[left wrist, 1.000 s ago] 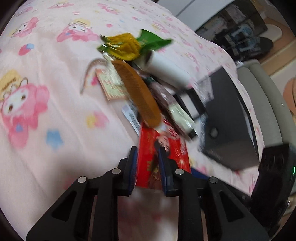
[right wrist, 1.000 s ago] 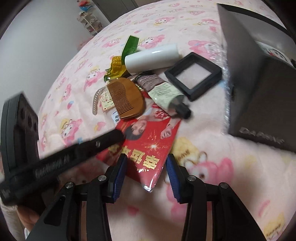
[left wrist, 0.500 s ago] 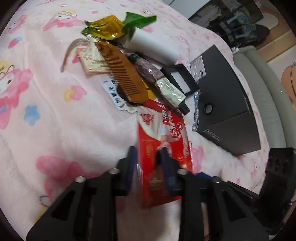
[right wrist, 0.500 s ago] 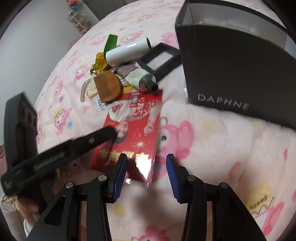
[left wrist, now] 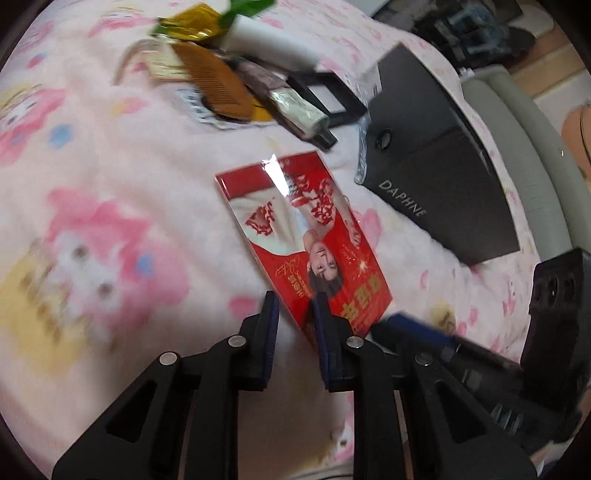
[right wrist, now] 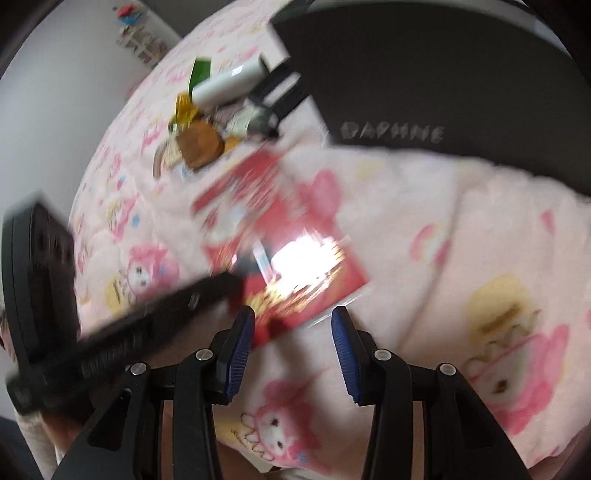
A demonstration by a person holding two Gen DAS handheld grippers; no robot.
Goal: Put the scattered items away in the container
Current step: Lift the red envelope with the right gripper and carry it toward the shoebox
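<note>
A: Left gripper (left wrist: 293, 317): jaws drawn in tight on the near corner of the red packet (left wrist: 306, 236). The pads pinch the flat thing by its edge, so it hangs out ahead of the fingers, printed face up, glare on its film wrap.

B: Why the edge and not the face?

A: My reading: it is thin and lies flat on soft bedding, so a corner is the only part two fingers can get round. Held that way it can be slid in edgewise.

B: Right gripper (right wrist: 291, 332)?

A: Jaws part-way apart, nothing between the pads. The packet's lower edge sits just ahead of them, but I see no contact. It looks like a standby or a guide, not a second grip. That view is blurred, so I hold this loosely.

B: The container?

A: The black box marked DAPHNE (left wrist: 439, 192), to the right of the packet on the pink cartoon-print blanket (left wrist: 110, 229). In the right wrist view its wall (right wrist: 436, 85) fills the top, and I cannot see inside.

B: What remains?

A: A cluster beyond the packet, well apart from both grippers: brown wooden comb (left wrist: 214, 83), white cylinder (left wrist: 273, 46), yellow foil wrapper (left wrist: 188, 27), a tube with a black cap (left wrist: 295, 110), a black square frame (left wrist: 325, 94) just beside the box. They overlap, so each probably needs picking from the top down.

B: Risk?

A: The packet may swing or slip at a corner pinch.
</note>
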